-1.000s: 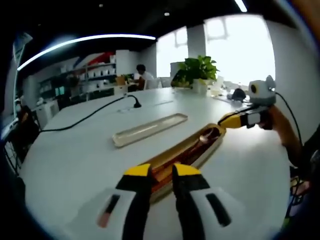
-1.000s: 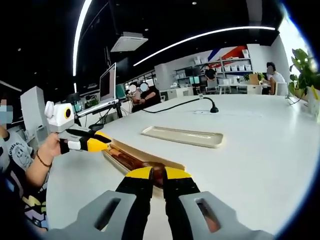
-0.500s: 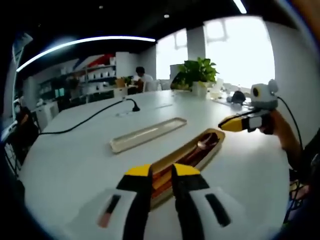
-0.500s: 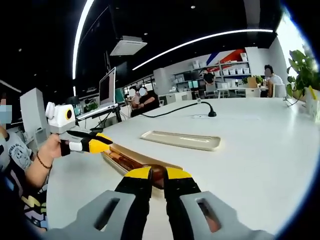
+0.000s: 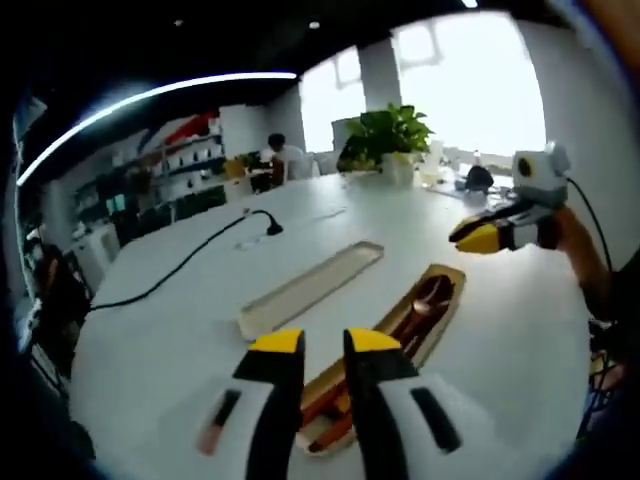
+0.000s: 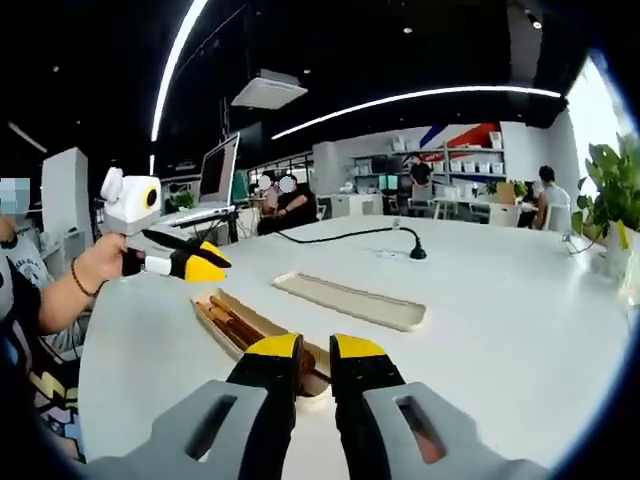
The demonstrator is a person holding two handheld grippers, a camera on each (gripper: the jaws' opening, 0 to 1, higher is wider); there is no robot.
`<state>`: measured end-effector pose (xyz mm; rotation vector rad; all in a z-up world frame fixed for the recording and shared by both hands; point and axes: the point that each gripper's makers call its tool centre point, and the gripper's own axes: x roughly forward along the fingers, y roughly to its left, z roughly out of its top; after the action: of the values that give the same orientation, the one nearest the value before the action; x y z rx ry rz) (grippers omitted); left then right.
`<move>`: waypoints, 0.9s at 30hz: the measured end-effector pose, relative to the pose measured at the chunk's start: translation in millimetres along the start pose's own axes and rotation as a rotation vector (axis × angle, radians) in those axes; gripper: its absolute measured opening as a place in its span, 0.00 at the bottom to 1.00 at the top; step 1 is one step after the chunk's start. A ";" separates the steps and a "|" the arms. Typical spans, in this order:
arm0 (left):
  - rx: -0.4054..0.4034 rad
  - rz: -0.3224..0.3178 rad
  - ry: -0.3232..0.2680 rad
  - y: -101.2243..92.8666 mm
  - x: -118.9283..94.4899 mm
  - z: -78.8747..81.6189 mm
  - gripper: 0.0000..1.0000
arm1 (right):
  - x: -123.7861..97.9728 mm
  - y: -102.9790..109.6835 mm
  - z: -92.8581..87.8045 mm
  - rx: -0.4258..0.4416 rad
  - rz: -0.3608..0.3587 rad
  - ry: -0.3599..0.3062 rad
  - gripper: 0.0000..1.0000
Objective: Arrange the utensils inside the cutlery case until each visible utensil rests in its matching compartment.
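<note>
White table (image 5: 180,320) stands in an open office with a plant (image 5: 388,135) and a cable (image 5: 180,268). The wooden case (image 5: 400,325), utensils inside, lies beside its lid (image 5: 310,288). The left gripper (image 5: 323,345) and right gripper (image 6: 316,352) hover over its ends, jaws nearly closed, holding nothing.

Cutlery case (image 5: 400,330) on table (image 5: 180,330), utensils (image 5: 425,297) inside; lid (image 5: 310,287) beside it, apart.
</note>
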<state>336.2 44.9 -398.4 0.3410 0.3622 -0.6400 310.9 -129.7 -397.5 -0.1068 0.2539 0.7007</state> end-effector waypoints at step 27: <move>-0.374 -0.130 0.319 57.6 55.4 -12.2 0.24 | 76.7 -80.4 -7.0 -0.143 0.033 0.392 0.17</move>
<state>411.1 64.8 -421.6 0.0596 0.8017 -0.6301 418.2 -144.4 -423.8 -0.3786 0.5815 0.7271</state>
